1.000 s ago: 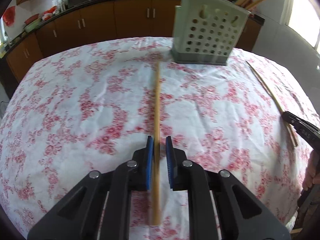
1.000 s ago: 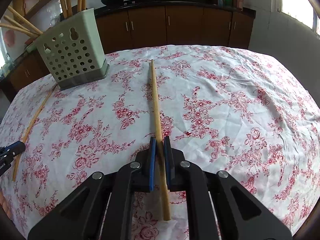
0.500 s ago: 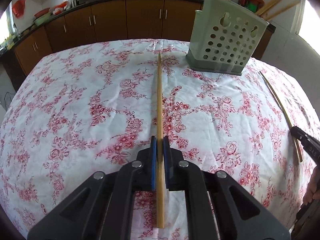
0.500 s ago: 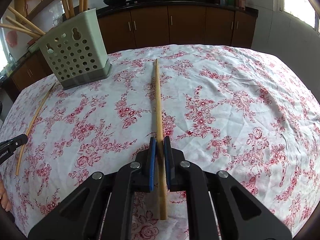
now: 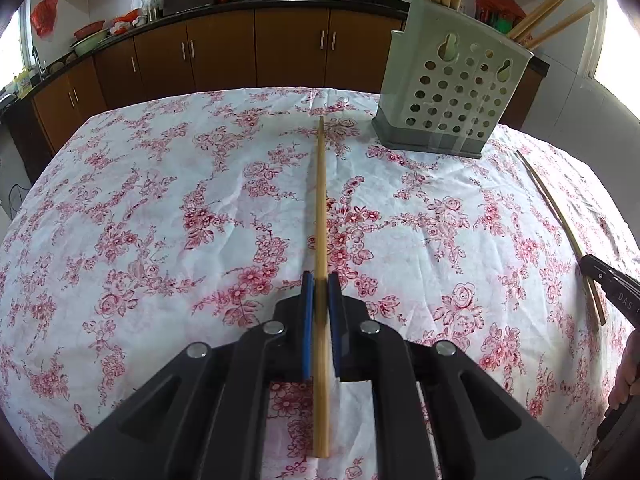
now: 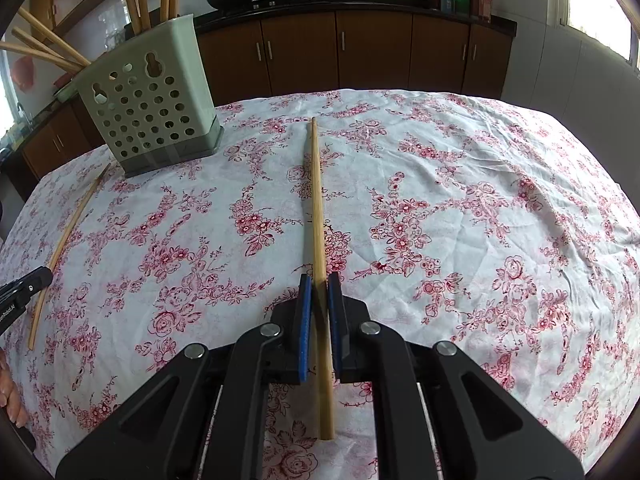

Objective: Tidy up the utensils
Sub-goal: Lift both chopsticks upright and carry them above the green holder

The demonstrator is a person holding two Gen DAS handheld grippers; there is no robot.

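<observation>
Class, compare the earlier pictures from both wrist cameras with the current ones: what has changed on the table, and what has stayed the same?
The left gripper closed its fingers onto its chopstick; a second ago there was a gap on either side. In its view the utensil holder slid rightward as the hand shifted slightly. The right gripper stayed shut on its own chopstick, unmoved. The holder and the floral tablecloth stayed put.
</observation>
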